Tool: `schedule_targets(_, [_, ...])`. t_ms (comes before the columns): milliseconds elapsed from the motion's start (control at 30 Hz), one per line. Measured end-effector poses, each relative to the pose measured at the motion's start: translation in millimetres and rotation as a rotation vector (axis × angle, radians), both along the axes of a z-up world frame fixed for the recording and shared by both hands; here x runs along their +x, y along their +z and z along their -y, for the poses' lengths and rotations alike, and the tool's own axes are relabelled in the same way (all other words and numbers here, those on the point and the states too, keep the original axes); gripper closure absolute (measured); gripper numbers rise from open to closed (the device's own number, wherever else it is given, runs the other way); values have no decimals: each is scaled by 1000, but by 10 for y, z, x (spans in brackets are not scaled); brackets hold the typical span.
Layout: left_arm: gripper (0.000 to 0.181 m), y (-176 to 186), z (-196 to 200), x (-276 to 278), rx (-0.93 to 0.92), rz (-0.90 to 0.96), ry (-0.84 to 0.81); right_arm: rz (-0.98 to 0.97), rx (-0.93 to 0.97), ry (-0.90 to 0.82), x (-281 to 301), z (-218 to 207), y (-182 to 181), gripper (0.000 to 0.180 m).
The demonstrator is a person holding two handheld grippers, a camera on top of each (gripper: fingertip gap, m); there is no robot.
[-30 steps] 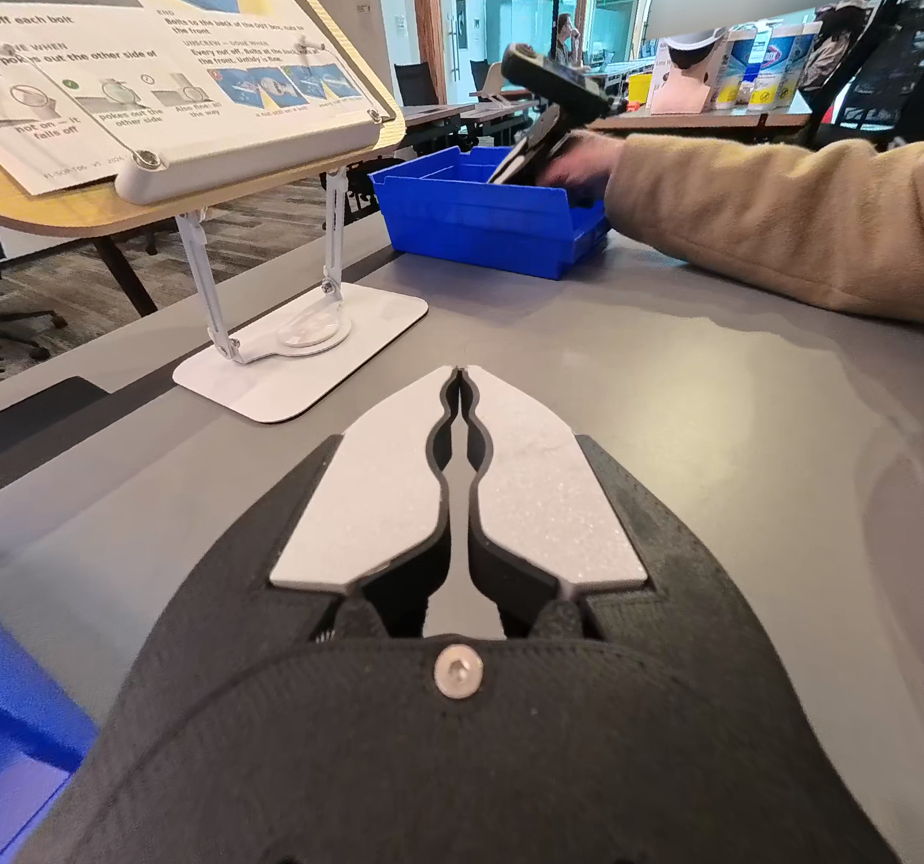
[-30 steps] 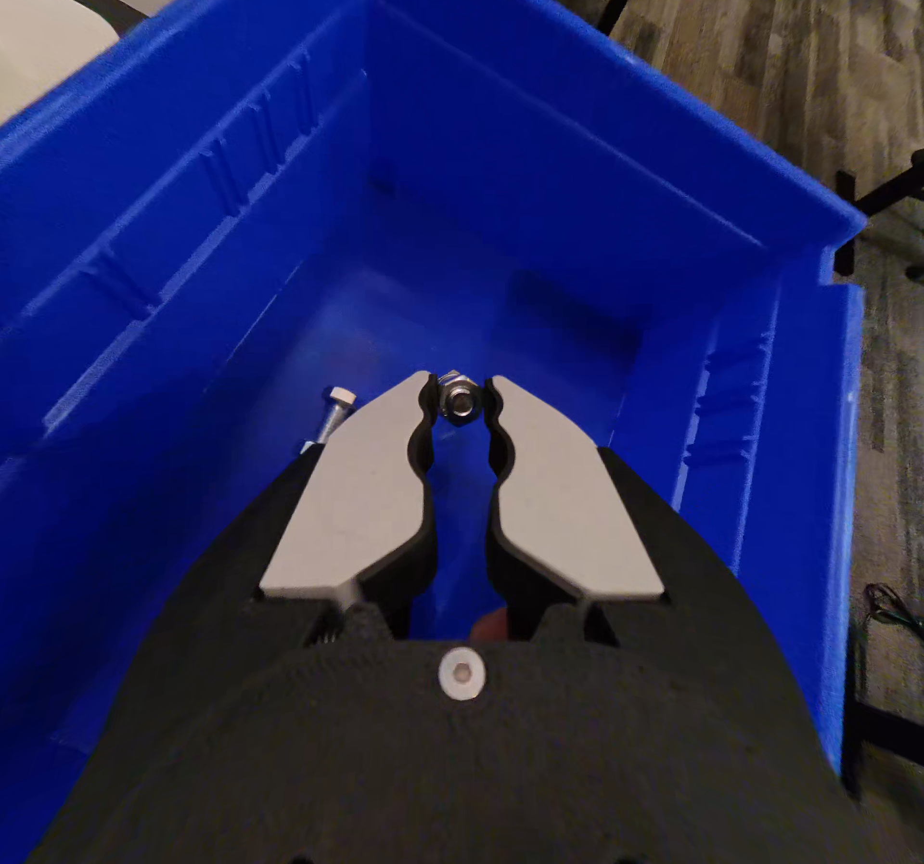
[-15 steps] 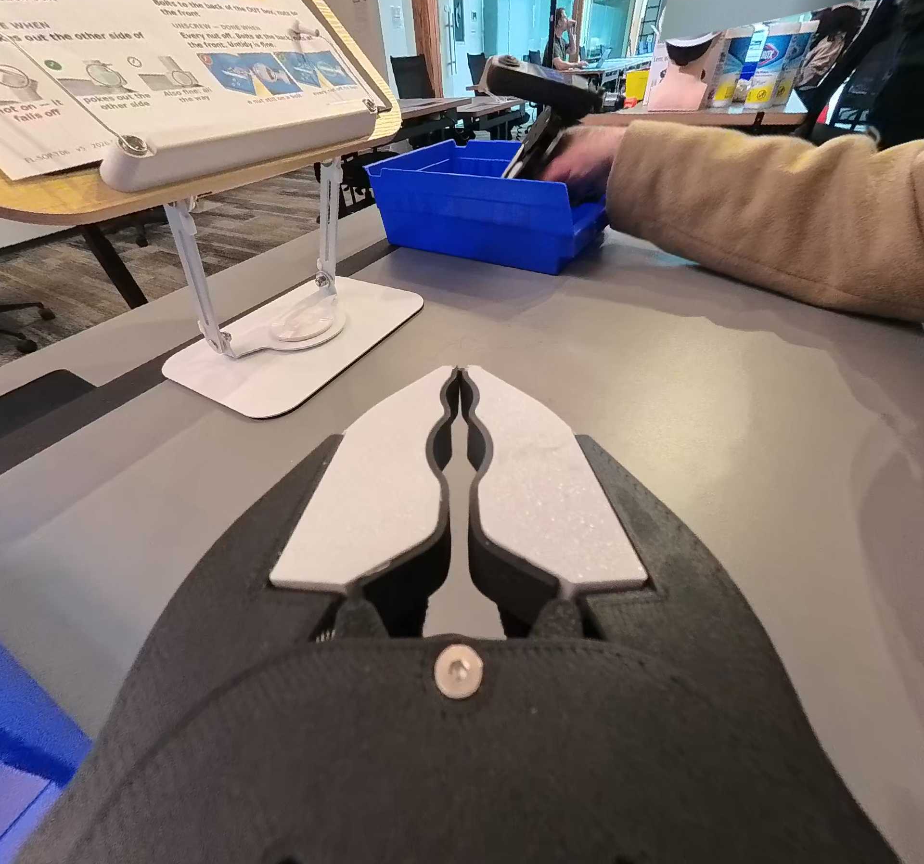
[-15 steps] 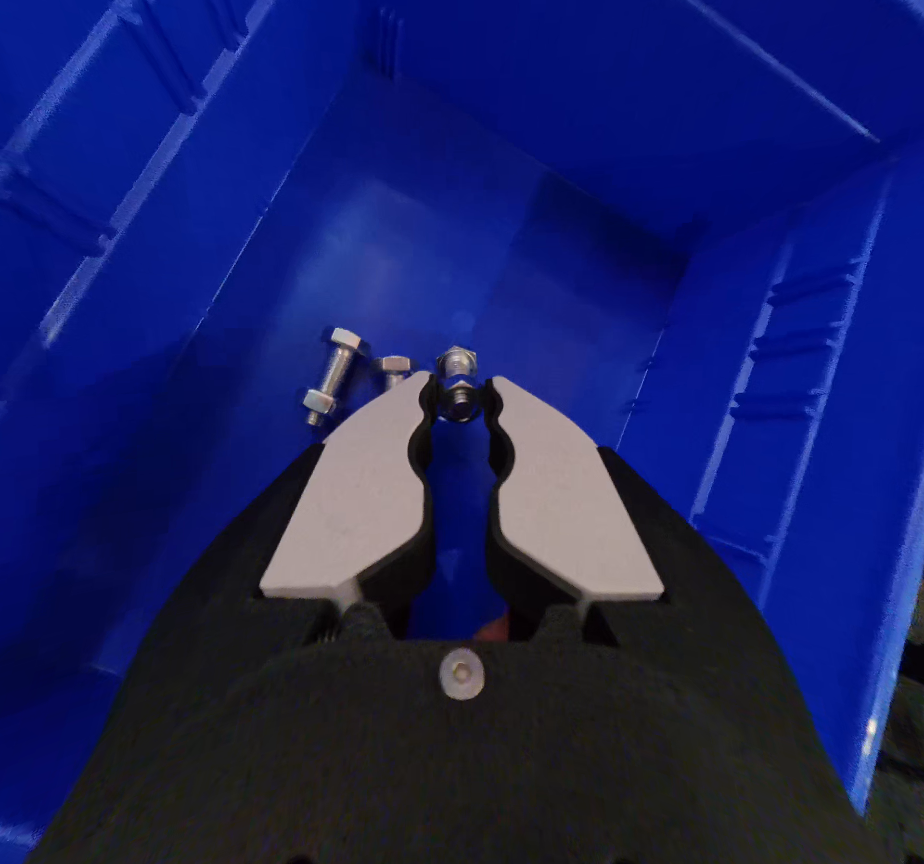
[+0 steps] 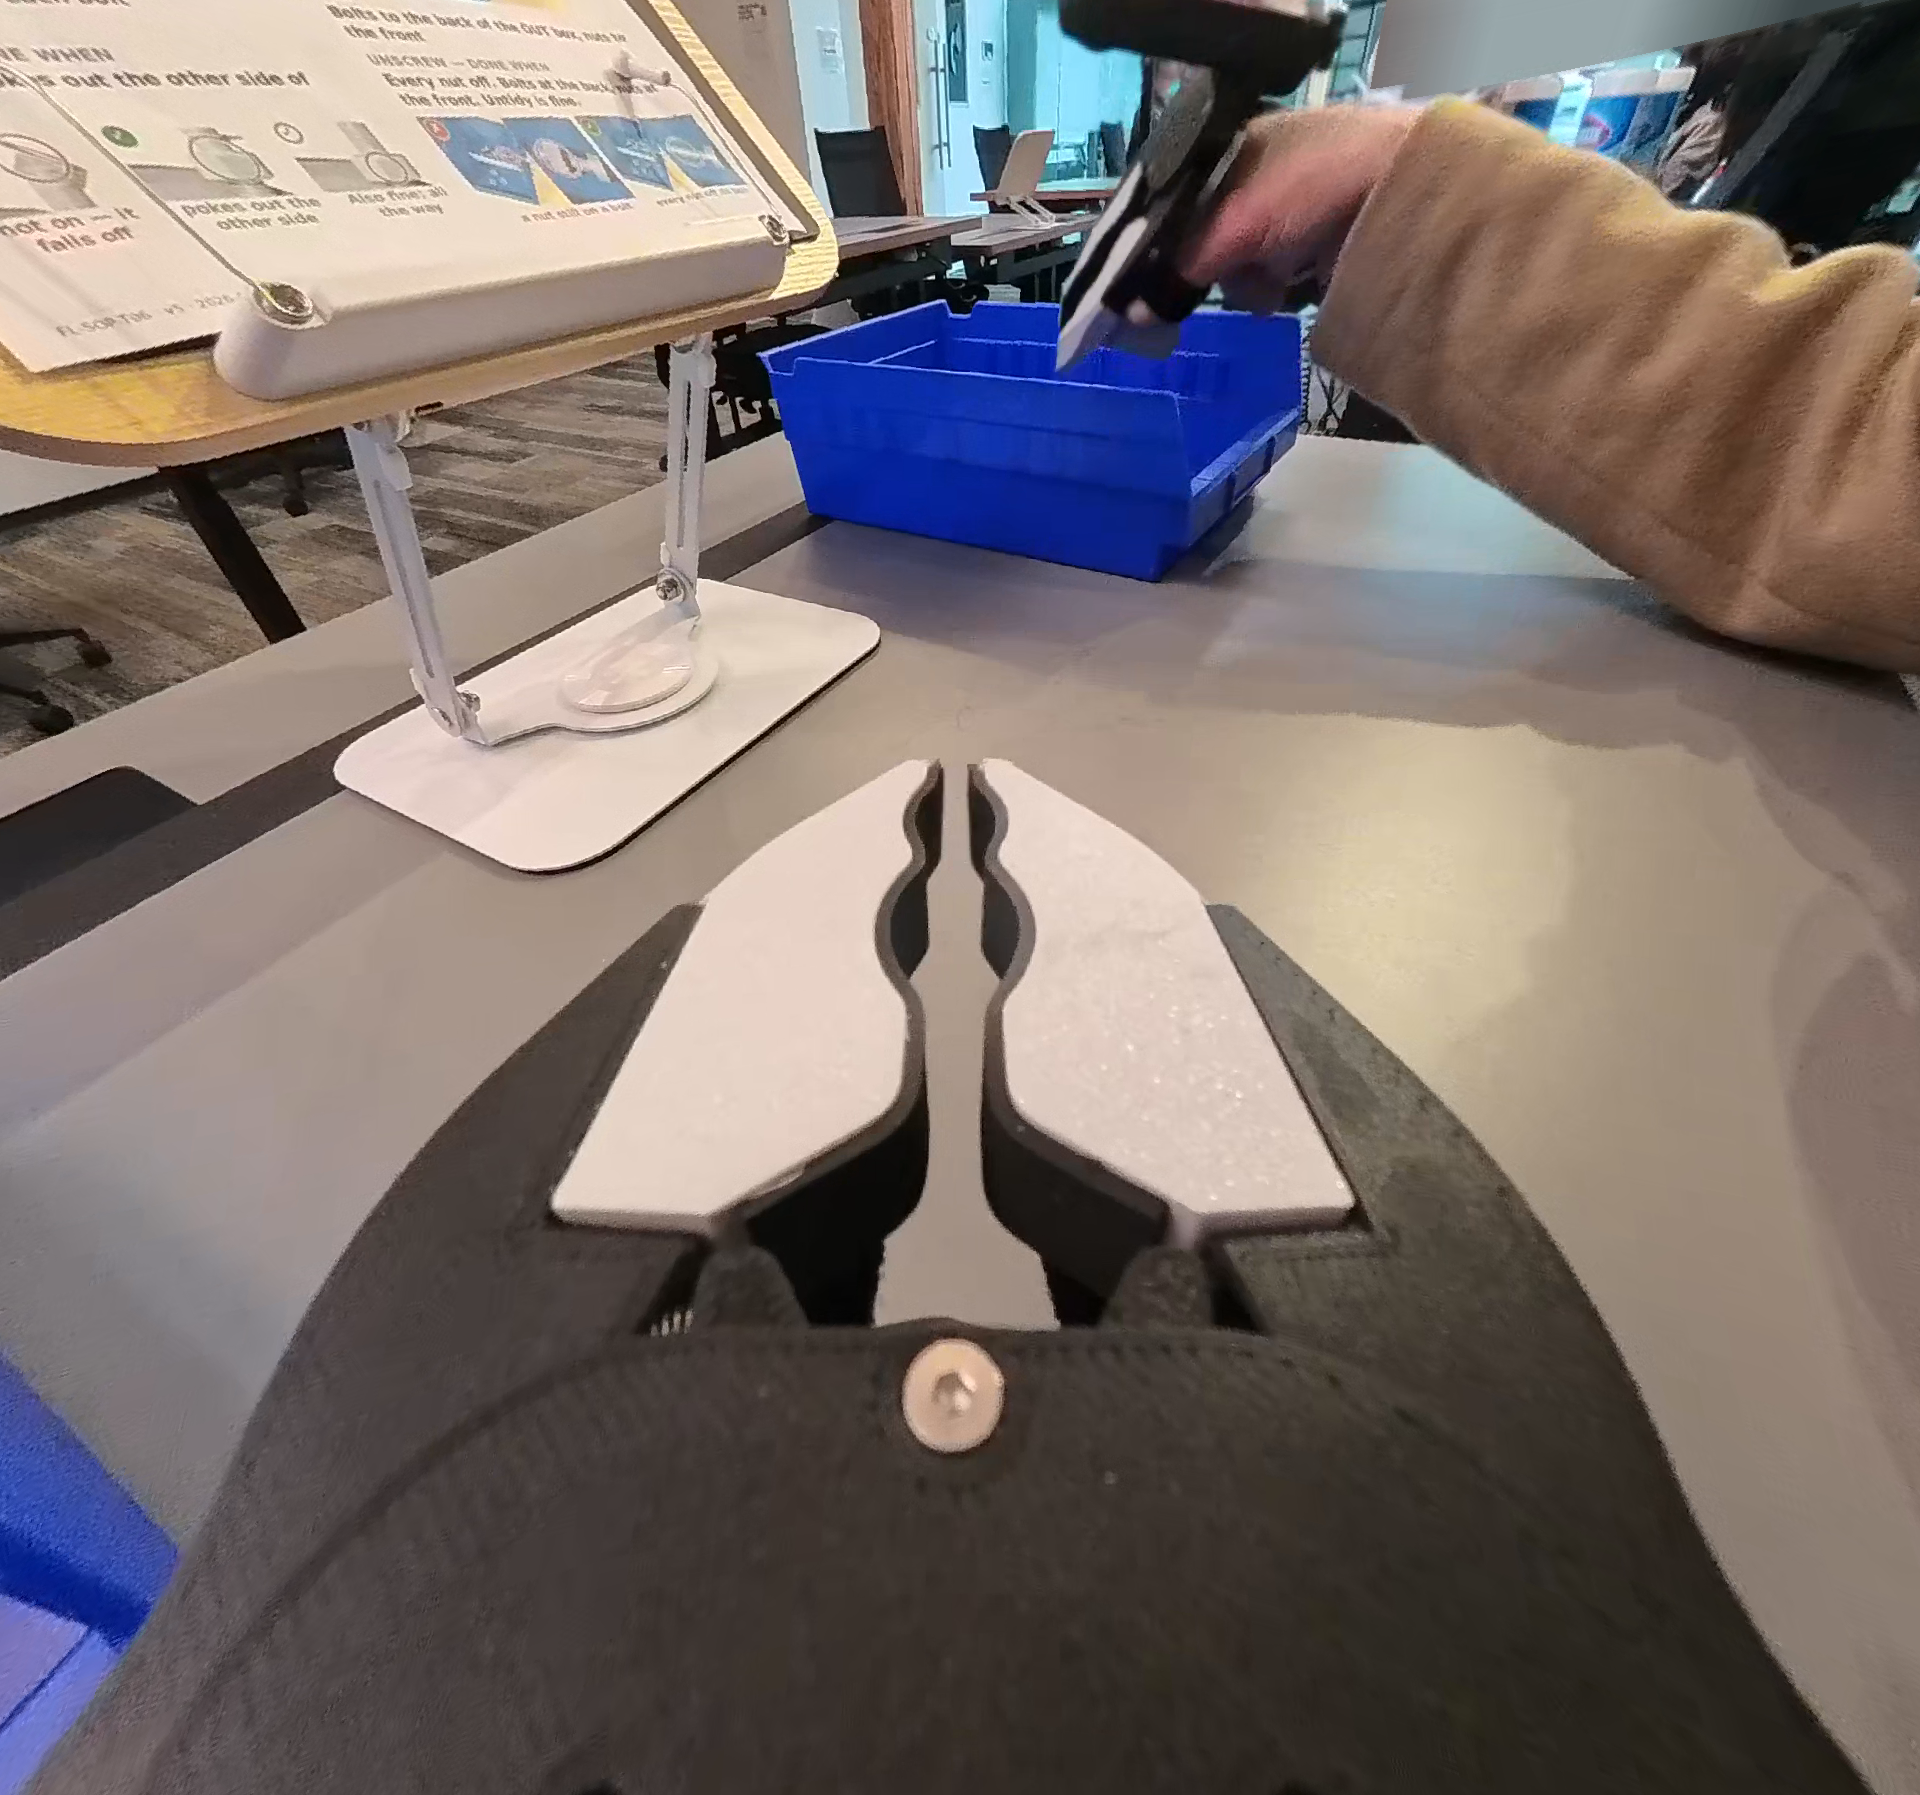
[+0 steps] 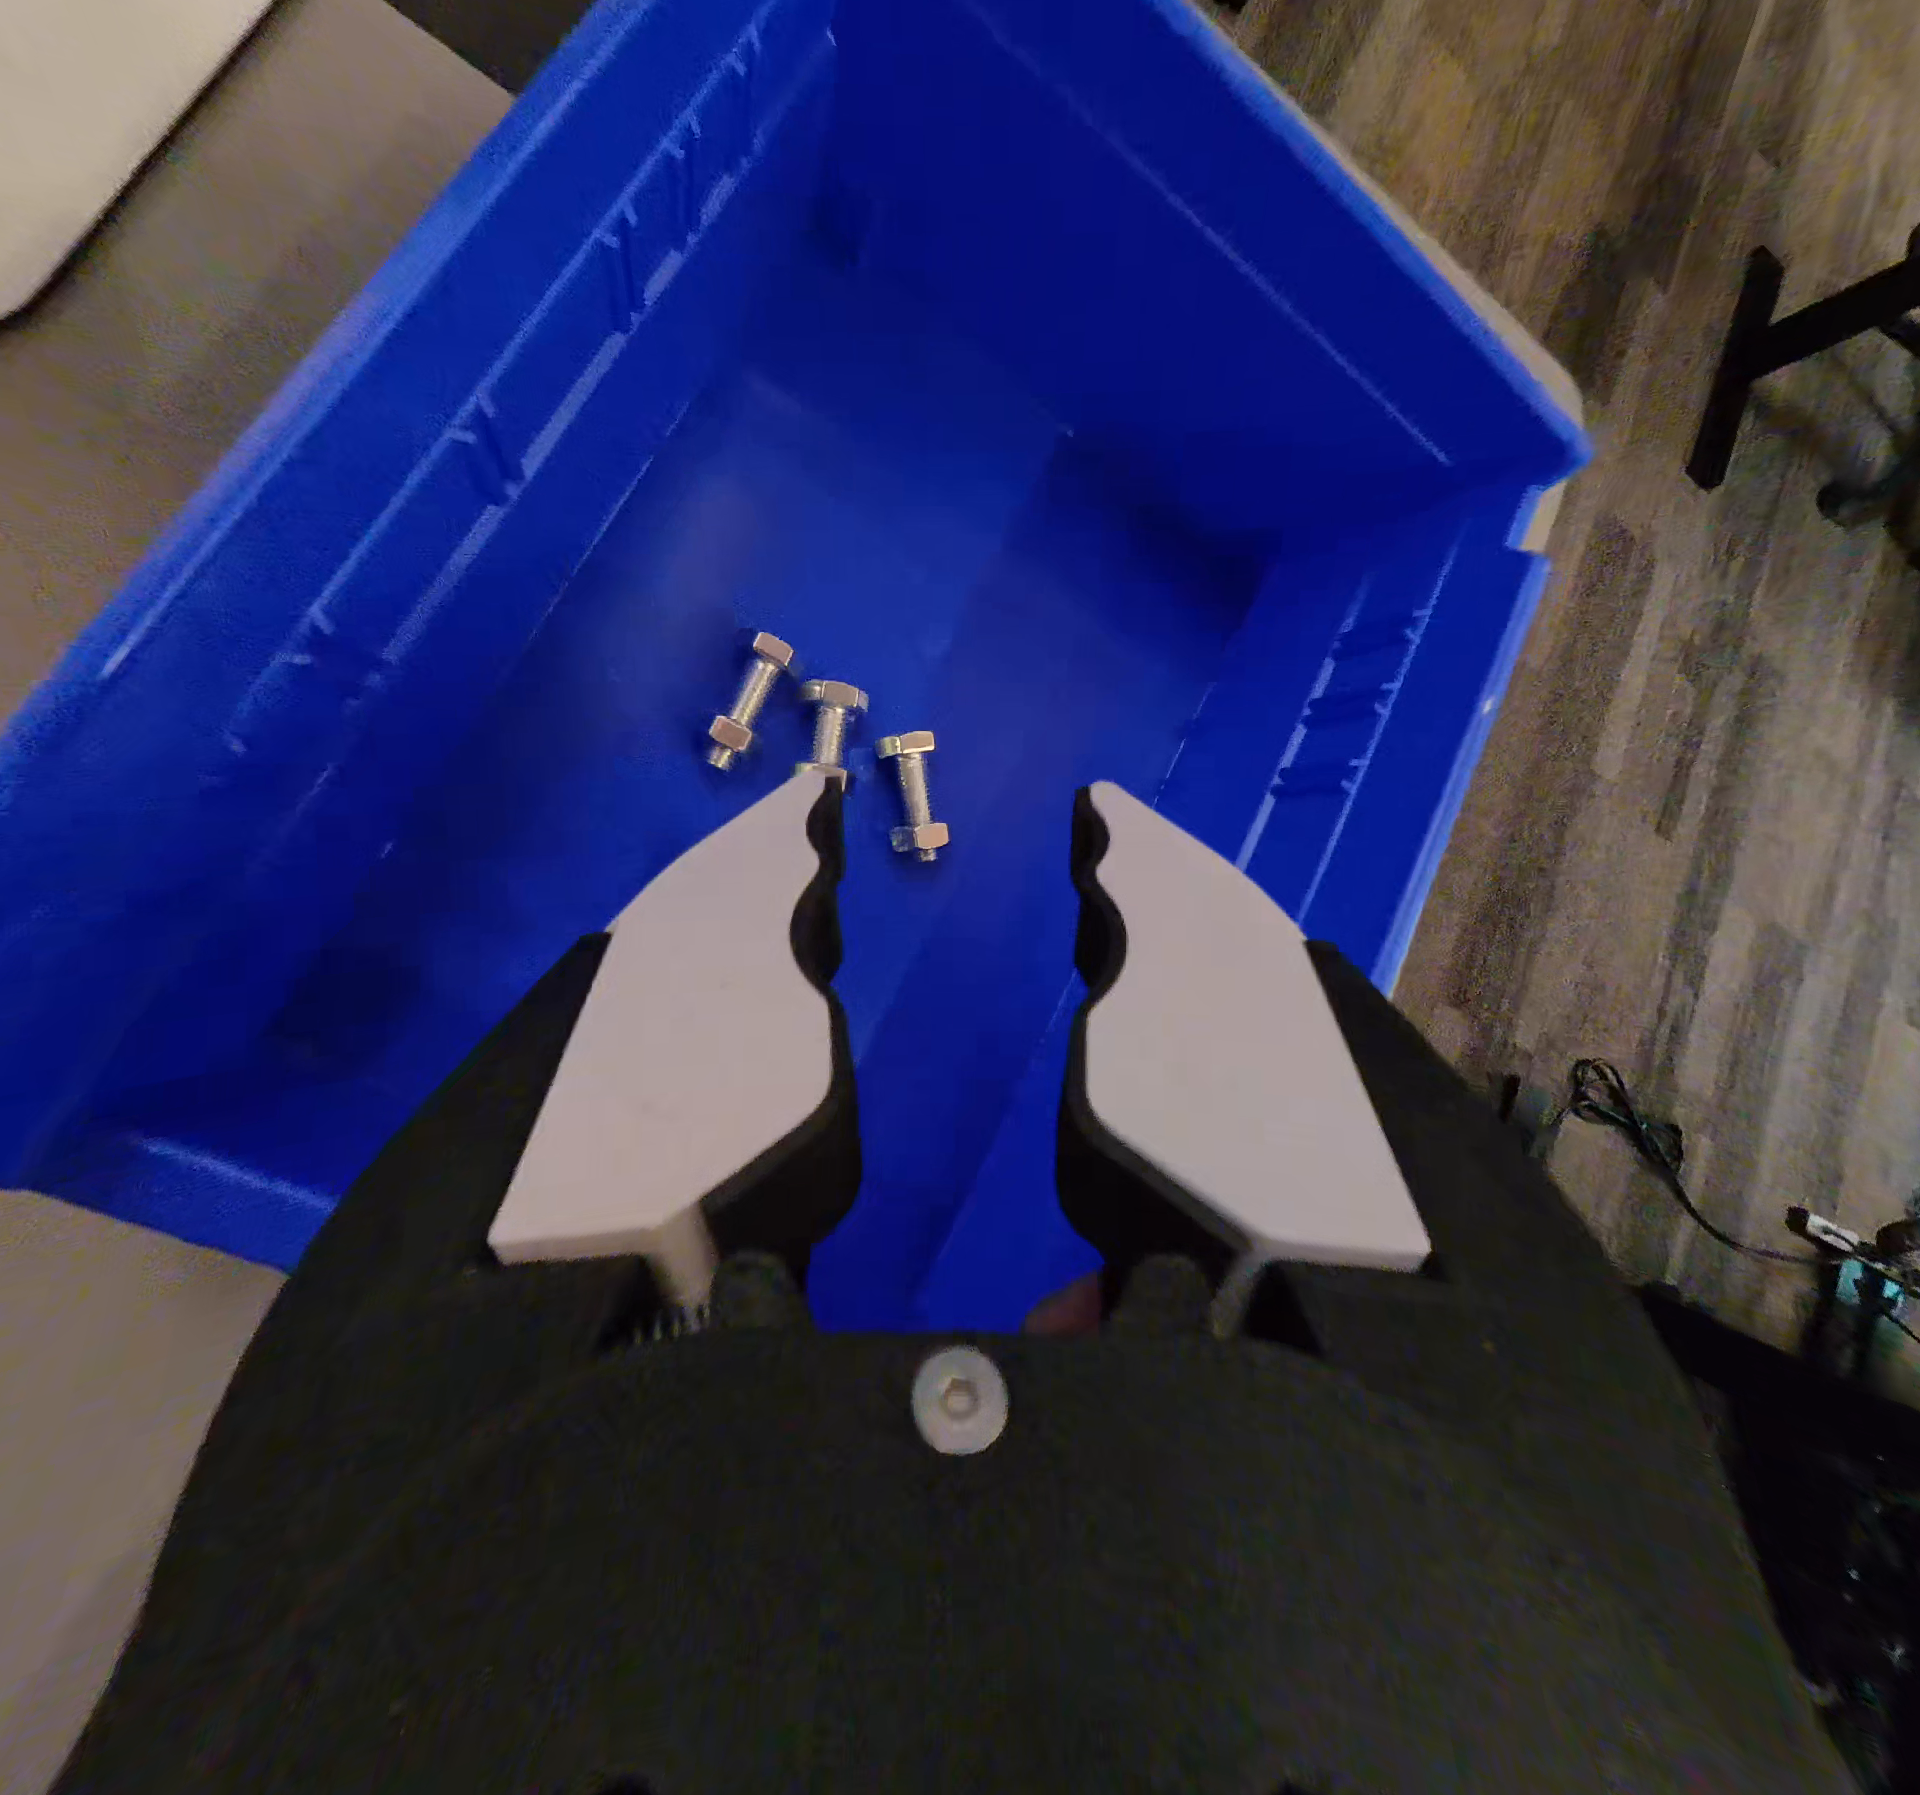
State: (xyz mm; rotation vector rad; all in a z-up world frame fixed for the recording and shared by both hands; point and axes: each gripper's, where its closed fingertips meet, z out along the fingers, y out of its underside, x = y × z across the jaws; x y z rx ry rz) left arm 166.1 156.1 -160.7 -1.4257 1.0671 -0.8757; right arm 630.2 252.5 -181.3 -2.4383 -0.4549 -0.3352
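Observation:
My right gripper (image 6: pixel 951 795) is open and empty, held above a blue bin (image 6: pixel 1143 218). Three silver bolts with nuts lie on the bin's floor: one (image 6: pixel 750 699) at the left, one (image 6: pixel 831 722) in the middle by my left fingertip, one (image 6: pixel 914 791) under the gap between my fingers. My left gripper (image 5: pixel 954 777) is shut and empty, low over the grey table (image 5: pixel 1403 893). In the left wrist view the right gripper (image 5: pixel 1081 343) hangs over the same blue bin (image 5: pixel 997 472), held by a hand in a tan sleeve (image 5: pixel 1579 374).
A white stand (image 5: pixel 613 748) with an instruction sheet on a wooden board (image 5: pixel 343 135) is at the left of the table. Another blue bin's corner (image 5: pixel 62 1579) shows at the lower left. Beyond the bin the table ends over a wood-pattern floor (image 6: pixel 1662 239).
My right gripper opened and let go of the bolt with nut, which now lies in the bin beside two others. The right gripper also rose out of the bin. The left gripper stayed shut.

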Motion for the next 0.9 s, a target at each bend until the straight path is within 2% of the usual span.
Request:
schedule_targets(33, [176,-2,-6,-2,-1,0,4,6,20,4,-3,1,60,136])
schedule_targets(300, [170,17,-63,-85,17,-14,52,63,206,32,-19,42,541,132])
schedule_targets(500, [154,157,-232,-438,45,1,174,71,266,23,38,211,630,124])
schedule_targets(533, [151,182,-280,-535,57,-2,214,86,281,12,82,257,633,121])
schedule_targets(667, [135,341,-513,-1120,133,-31,445,36,424,-48,237,497,671,128])
schedule_targets(833, [116,480,-839,-2117,190,-125,778,41,535,-151,570,696,625,125])
schedule_targets(900, [99,407,-1015,-2595,174,-190,930,16,532,-168,652,708,524,122])
